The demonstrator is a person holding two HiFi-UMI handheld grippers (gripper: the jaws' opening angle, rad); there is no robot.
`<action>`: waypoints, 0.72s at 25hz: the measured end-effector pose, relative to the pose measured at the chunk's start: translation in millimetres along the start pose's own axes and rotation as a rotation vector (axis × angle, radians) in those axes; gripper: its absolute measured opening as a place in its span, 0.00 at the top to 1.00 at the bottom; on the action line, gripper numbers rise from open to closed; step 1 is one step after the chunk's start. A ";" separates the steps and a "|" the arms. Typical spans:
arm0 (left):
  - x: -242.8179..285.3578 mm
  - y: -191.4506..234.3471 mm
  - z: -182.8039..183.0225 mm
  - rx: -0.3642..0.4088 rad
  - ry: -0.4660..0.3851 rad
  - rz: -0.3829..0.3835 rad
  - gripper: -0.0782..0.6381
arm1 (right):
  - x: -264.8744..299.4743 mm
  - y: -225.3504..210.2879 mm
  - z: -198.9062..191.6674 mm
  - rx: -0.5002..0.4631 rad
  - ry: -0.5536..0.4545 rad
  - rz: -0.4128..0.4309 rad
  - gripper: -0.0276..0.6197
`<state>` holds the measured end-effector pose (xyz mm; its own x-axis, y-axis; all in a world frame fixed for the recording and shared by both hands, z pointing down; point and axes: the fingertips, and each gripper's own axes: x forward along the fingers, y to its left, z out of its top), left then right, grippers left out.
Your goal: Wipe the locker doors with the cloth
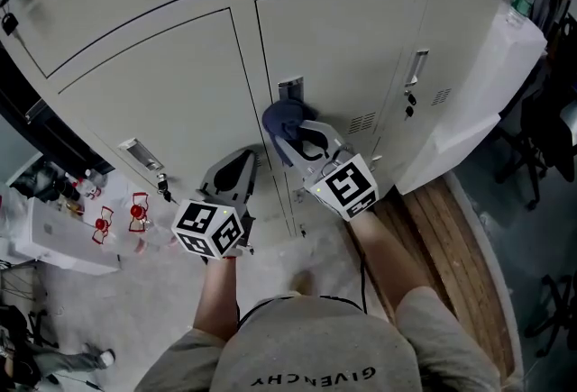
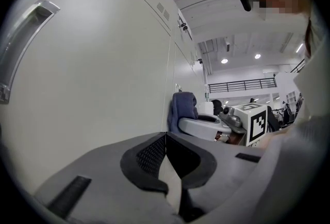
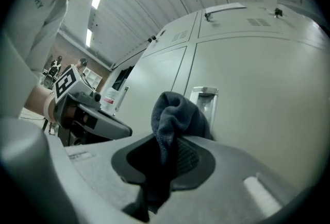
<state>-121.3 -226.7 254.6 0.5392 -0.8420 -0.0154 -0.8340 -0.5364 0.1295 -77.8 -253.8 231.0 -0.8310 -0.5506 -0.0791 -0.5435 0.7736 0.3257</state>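
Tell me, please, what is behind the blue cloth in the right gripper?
A pale locker door, with its recessed handle showing just past the cloth. The patch of door directly behind the cloth is covered.

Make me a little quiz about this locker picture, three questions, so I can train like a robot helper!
1. Pick one: the cloth is A red, B blue, C yellow.
2. True or false: the left gripper holds the cloth.
3. Fill in: the cloth is right by a locker door's recessed ____.

Key
1. B.
2. False. The right gripper is shut on it. The left gripper is shut and empty.
3. handle.
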 end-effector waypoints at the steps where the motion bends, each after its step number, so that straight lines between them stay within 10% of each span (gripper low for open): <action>1: 0.0 1.0 -1.2 -0.001 0.002 0.003 0.89 | 0.4 -2.3 -3.3 0.003 0.000 -0.002 0.86; 18: 11.8 -2.8 -17.6 -0.008 0.045 -0.026 0.89 | -37.9 -61.4 -35.9 -0.010 0.029 -0.115 0.87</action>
<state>-110.5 -234.2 271.5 0.5654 -0.8244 0.0260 -0.8188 -0.5573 0.1380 -8.7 -291.6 247.8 -0.7596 -0.6443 -0.0892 -0.6336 0.7019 0.3255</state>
